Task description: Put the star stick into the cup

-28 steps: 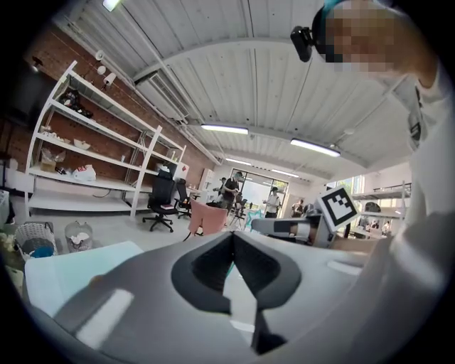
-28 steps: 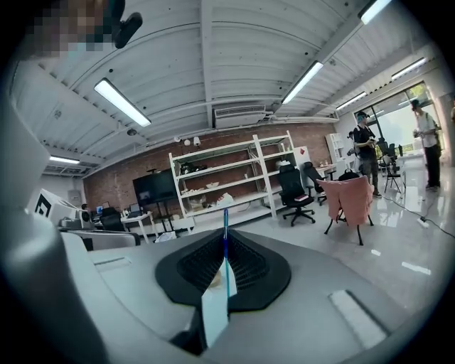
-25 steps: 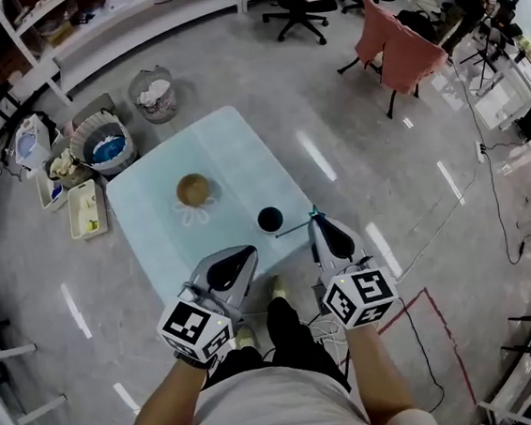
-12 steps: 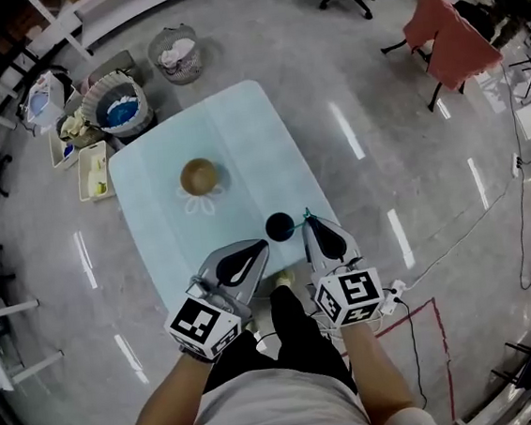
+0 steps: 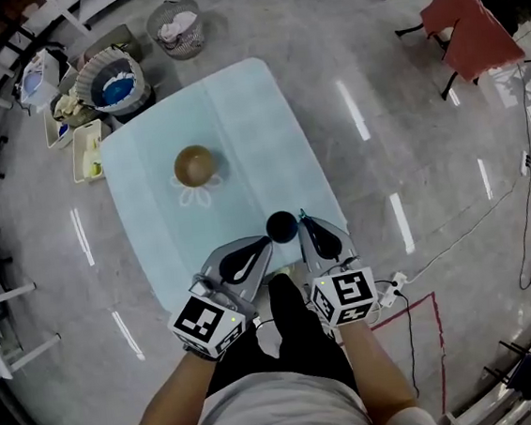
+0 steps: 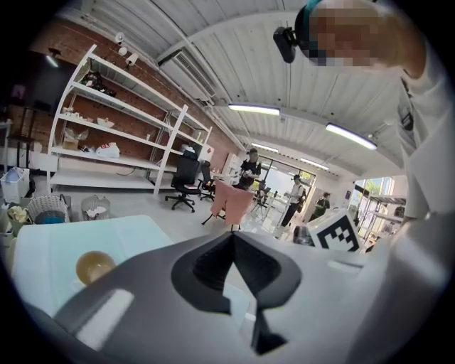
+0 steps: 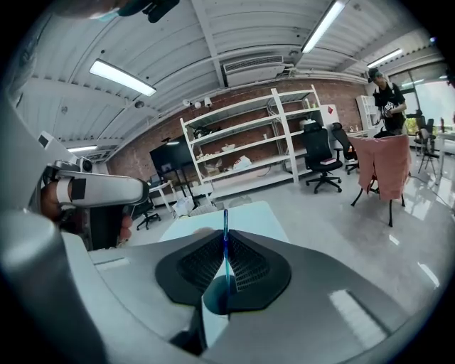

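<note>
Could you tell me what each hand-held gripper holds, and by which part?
The right hand-held gripper pinches the star stick by its blue shaft, one end past the jaws. The left hand-held gripper holds nothing.

head view: high, steeply down | gripper views: low, level — all share table (image 5: 235, 106)

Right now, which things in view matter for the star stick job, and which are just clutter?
In the job: star stick, clamped in the right claw; dark cup; table.
Lying about: brown bowl; left claw, shut on nothing; wire basket; draped chair.
</note>
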Tool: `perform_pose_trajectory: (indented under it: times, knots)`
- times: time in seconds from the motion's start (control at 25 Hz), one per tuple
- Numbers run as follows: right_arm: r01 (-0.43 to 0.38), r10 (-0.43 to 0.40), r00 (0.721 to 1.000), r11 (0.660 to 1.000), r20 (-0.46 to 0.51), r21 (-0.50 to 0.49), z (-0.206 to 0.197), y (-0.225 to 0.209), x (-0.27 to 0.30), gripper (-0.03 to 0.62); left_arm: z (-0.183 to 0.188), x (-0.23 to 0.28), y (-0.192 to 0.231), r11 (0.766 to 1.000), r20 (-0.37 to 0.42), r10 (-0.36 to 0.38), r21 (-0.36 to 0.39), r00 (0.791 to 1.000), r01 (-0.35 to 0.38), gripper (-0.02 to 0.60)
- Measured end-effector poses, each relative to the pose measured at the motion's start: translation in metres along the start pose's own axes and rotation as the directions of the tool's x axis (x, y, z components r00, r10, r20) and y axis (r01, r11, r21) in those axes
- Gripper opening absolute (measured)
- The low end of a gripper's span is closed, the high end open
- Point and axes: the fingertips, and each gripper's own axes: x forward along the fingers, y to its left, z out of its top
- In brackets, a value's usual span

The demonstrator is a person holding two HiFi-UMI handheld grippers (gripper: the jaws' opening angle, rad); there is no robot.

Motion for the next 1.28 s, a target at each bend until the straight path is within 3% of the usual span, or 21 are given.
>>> perform_pose_trajectory:
  times: [0.72, 0.84, 1.08, 1.16, 1.28]
  knots:
    - [-0.013, 0.019, 0.989, 0.999, -0.143, 0.041, -0.060, -0.002, 0.023, 0.034, -0.029, 0.011, 0.017, 0.999, -0.038, -0.009, -0.040, 0.999, 0.007, 0.006]
    - [0.001, 0.007, 0.986, 0.999, -0.169, 0.044, -0.126, -0.094, 0.077, 0.034, -0.104, 0.106, 0.046, 0.998, -0.043, -0.009, -0.058, 0.999, 0.007, 0.006]
    - [0.044, -0.034, 0.987, 0.997, -0.159, 0.056, -0.327, -0.404, 0.257, 0.032, -0.339, 0.430, 0.145, 0.999, -0.055, -0.027, -0.037, 0.998, 0.025, 0.006]
    - [0.048, -0.038, 0.987, 0.997, -0.157, 0.061, -0.361, -0.453, 0.282, 0.032, -0.383, 0.481, 0.157, 0.999, -0.064, -0.027, -0.043, 0.998, 0.025, 0.006]
    - [0.045, -0.035, 0.989, 0.997, -0.146, 0.065, -0.365, -0.459, 0.282, 0.031, -0.396, 0.490, 0.158, 0.999, -0.065, -0.034, -0.044, 0.997, 0.031, 0.006]
